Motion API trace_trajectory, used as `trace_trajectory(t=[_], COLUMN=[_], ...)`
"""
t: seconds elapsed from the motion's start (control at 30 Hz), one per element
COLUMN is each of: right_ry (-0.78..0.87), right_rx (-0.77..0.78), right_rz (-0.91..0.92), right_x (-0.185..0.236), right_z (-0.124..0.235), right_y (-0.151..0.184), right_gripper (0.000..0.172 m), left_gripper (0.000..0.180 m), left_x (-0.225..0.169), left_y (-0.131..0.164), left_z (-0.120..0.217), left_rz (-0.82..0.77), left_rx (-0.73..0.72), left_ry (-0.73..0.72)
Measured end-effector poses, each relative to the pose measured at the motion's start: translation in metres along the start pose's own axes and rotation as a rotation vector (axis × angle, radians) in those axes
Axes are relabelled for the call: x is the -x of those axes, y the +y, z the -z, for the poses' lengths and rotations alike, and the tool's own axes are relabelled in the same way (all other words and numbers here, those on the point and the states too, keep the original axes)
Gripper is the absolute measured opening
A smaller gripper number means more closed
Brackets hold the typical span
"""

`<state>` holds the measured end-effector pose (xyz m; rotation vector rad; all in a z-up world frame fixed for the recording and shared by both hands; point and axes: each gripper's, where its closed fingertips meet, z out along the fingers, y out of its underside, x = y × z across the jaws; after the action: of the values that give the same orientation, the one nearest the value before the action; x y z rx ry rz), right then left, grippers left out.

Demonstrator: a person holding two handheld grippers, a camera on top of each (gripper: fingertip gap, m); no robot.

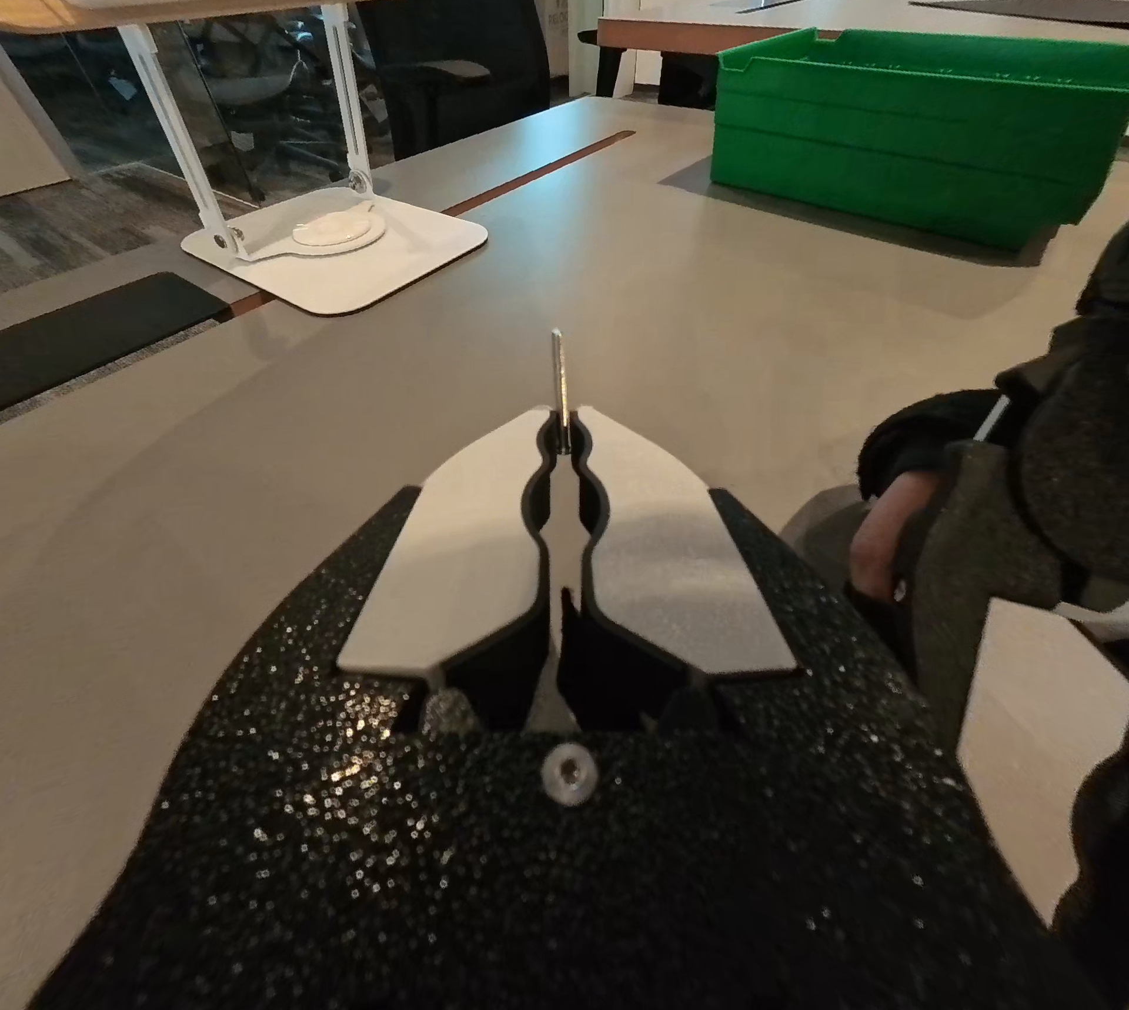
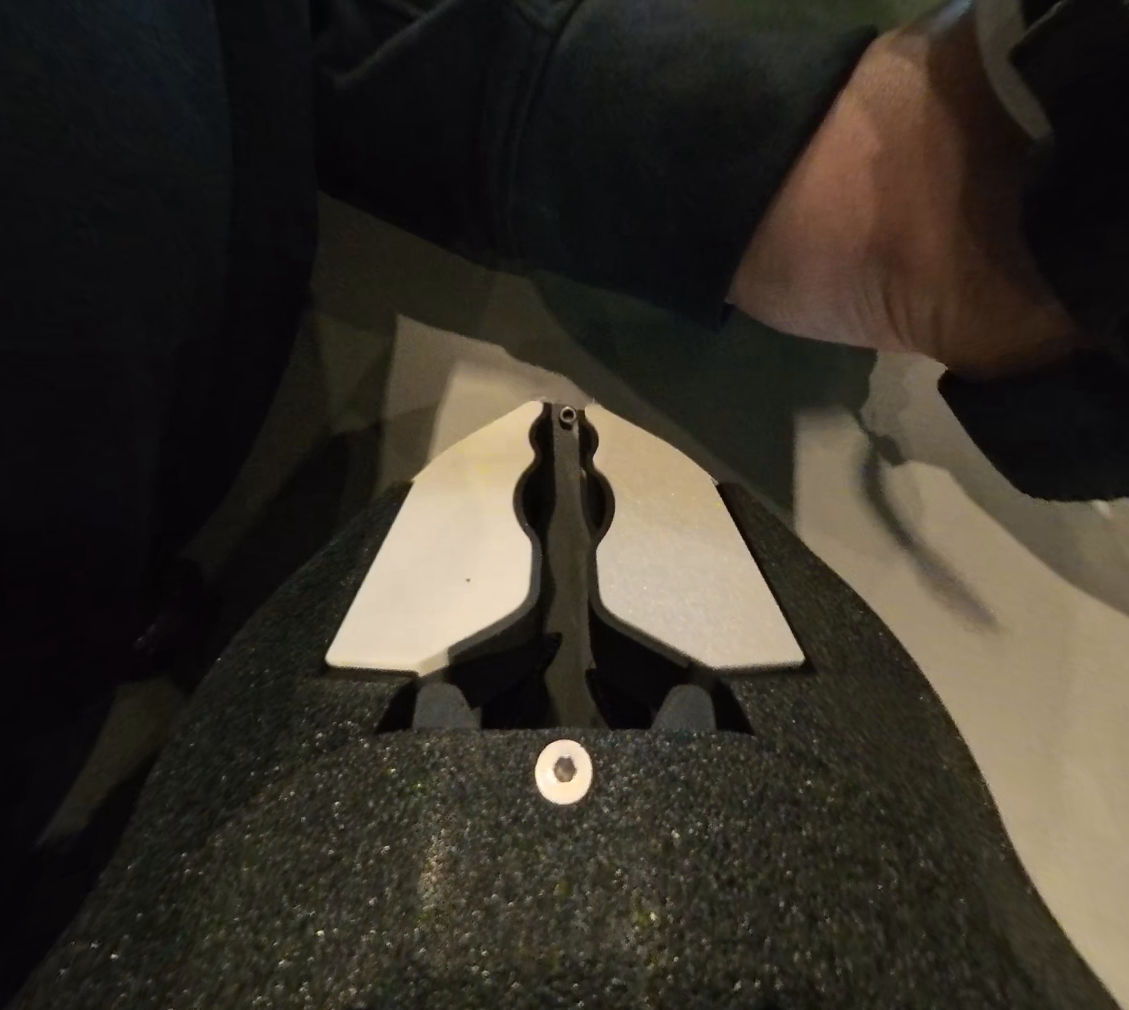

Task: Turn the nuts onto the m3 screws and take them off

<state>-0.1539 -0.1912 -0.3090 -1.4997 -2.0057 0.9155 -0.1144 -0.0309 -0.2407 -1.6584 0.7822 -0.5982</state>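
Observation:
My left gripper [image 1: 563, 421] is shut on a thin silver m3 screw [image 1: 559, 375]. The pads grip its lower end, and the shaft sticks up and forward past the fingertips, above the grey table [image 1: 672, 296]. My right gripper [image 2: 567, 411] is shut on a small dark metal nut [image 2: 568, 417], pinched right at the fingertips with its hole facing the camera. In the right wrist view a dark sleeve [image 2: 550, 94] and a hand [image 2: 916, 223] cross just beyond the tips, and the screw is not seen there.
A stack of green trays [image 1: 916, 137] stands at the back right of the table. A white stand [image 1: 342, 253] holding a printed sheet is at the back left. A sleeve and hand [image 1: 886, 540] are close on the right. The gap from one gripper's tips to the other's is roughly 15 centimeters.

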Motion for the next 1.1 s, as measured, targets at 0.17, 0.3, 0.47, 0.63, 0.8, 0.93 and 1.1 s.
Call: trace_trajectory(t=[0.17,0.3,0.47,0.63,0.8,0.93,1.1], right_ry=[0.014,0.043,0.12,0.212,0.354,0.43,0.445], right_rx=[0.001,-0.031,-0.065,-0.075,-0.151,-0.239,-0.288], right_rz=[-0.009,-0.043,-0.111,-0.174,-0.216,-0.204,-0.158], right_x=[-0.002,-0.009,-0.026,-0.046,-0.075,-0.089,-0.095], right_z=[0.001,0.009,0.029,0.055,0.1,0.134,0.148], right_y=[0.001,0.001,0.011,0.028,0.028,0.013,-0.006], right_gripper=[0.005,0.005,0.005,0.004,0.004,0.003,0.0], left_gripper=[0.003,0.003,0.003,0.003,0.003,0.003,0.003], left_x=[0.0,-0.001,-0.003,-0.01,-0.02,-0.029,-0.041], left_y=[0.0,0.0,0.001,0.004,0.009,0.011,0.015], left_z=[0.0,0.0,-0.001,-0.004,-0.008,-0.01,-0.013], left_rz=[0.001,-0.001,-0.003,-0.022,-0.06,-0.093,-0.15], left_rx=[0.0,0.003,0.007,0.038,0.076,0.091,0.12], left_ry=[0.002,0.007,0.015,0.059,0.105,0.157,0.206])
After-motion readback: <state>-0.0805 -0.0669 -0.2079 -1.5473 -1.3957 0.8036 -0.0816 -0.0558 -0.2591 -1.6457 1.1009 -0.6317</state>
